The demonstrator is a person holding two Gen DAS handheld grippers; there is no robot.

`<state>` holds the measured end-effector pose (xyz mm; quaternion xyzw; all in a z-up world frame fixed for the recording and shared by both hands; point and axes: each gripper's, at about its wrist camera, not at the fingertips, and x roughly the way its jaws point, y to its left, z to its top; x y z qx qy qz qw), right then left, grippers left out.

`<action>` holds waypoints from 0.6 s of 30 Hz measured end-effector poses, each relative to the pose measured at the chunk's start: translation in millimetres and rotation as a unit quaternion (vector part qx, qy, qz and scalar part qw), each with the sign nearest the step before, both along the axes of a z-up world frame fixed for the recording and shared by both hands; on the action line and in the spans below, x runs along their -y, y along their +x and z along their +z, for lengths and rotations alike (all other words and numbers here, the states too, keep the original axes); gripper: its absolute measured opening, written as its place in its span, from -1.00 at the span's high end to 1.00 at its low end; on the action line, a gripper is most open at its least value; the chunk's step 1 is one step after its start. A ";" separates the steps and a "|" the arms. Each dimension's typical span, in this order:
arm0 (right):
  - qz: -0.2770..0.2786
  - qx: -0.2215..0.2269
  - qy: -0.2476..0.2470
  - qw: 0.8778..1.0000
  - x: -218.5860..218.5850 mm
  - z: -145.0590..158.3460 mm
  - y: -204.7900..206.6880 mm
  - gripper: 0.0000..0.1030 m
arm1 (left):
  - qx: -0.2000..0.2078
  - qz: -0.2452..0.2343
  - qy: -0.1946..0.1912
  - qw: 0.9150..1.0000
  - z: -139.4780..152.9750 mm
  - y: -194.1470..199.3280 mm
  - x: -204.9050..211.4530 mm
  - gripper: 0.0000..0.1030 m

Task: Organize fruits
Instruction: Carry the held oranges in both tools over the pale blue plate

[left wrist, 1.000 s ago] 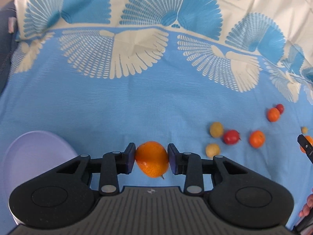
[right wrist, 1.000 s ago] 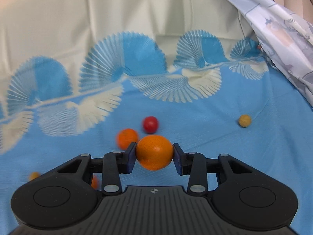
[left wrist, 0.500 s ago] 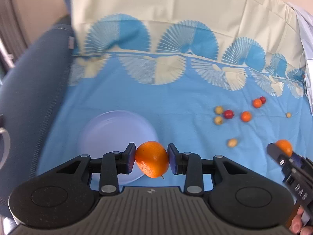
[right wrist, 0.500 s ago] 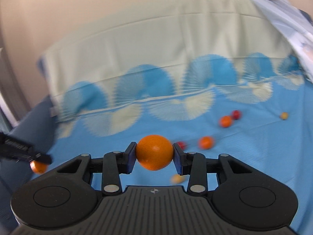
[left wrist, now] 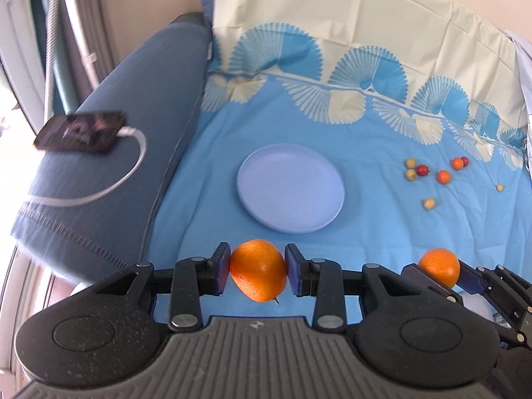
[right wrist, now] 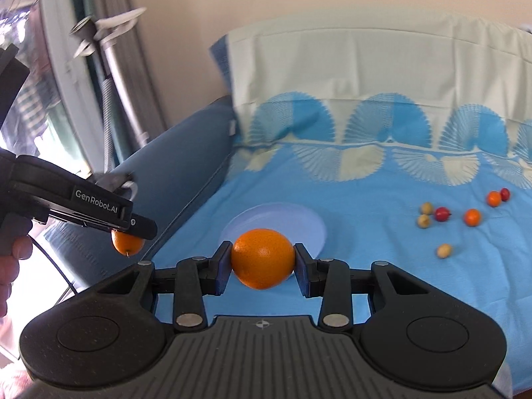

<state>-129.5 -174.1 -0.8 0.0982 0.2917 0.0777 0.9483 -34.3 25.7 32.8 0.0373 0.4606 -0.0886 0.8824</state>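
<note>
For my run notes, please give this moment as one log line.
left gripper: shut on orange | right gripper: shut on second orange | plate: empty | small fruits: on cloth

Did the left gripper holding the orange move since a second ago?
Yes. The left gripper with its orange pulled back and up: the purple plate, earlier at the bottom-left edge, now lies ahead of it.

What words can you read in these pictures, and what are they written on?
"GenRobot.AI": white letters on the side of the black left gripper, seen from the right wrist camera.
The dark phone on the blue cushion has a lit screen, too blurred to read.
A small emblem on each grey ribbed gripper base is a mark, not letters.
</note>
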 end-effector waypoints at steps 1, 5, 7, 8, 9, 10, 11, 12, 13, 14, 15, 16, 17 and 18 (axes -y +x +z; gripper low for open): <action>0.006 -0.004 -0.003 1.000 -8.3 -1.0 -4.6 0.21 | -0.002 0.002 -0.001 1.000 -1.9 -4.9 -6.7 0.24; 0.021 -0.025 -0.016 0.999 -31.3 -8.0 -12.6 0.21 | -0.010 0.011 -0.010 1.000 -8.6 -19.1 -28.4 0.24; 0.027 -0.031 -0.019 0.999 -39.8 -9.1 -17.4 0.21 | -0.010 0.014 -0.012 1.000 -10.9 -21.7 -34.8 0.24; 0.028 -0.032 -0.022 0.999 -42.5 -8.7 -18.1 0.21 | -0.010 0.015 -0.012 1.000 -11.5 -22.1 -37.4 0.24; 0.029 -0.031 -0.026 0.999 -45.0 -8.3 -18.7 0.21 | -0.009 0.016 -0.013 1.000 -11.8 -22.5 -39.4 0.24; 0.030 -0.030 -0.029 0.999 -47.0 -7.2 -19.7 0.21 | -0.009 0.017 -0.016 1.000 -11.8 -22.7 -41.9 0.24; 0.030 -0.029 -0.032 0.999 -48.9 -6.3 -20.0 0.21 | -0.009 0.018 -0.018 1.000 -11.8 -23.1 -43.8 0.24; 0.030 -0.028 -0.034 0.999 -50.4 -5.2 -20.1 0.21 | -0.010 0.019 -0.020 1.000 -11.8 -22.5 -45.2 0.24; 0.030 -0.028 -0.035 0.999 -51.3 -5.1 -20.3 0.21 | -0.010 0.021 -0.022 0.999 -11.8 -21.7 -46.4 0.24; 0.030 -0.030 -0.036 0.998 -51.4 -5.5 -18.8 0.21 | -0.010 0.022 -0.024 0.999 -11.9 -20.7 -47.0 0.24; 0.030 -0.031 -0.037 0.998 -52.1 -6.0 -17.4 0.21 | -0.010 0.023 -0.025 0.999 -11.8 -19.7 -48.3 0.24; 0.030 -0.033 -0.038 0.998 -52.8 -6.6 -16.9 0.21 | -0.010 0.024 -0.026 0.999 -12.0 -19.0 -49.4 0.24; 0.031 -0.034 -0.038 0.998 -53.8 -7.2 -16.1 0.21 | -0.010 0.026 -0.026 0.999 -12.4 -18.2 -49.6 0.24; 0.031 -0.036 -0.038 0.998 -54.5 -8.1 -15.9 0.21 | -0.011 0.027 -0.026 0.999 -13.2 -17.4 -49.0 0.24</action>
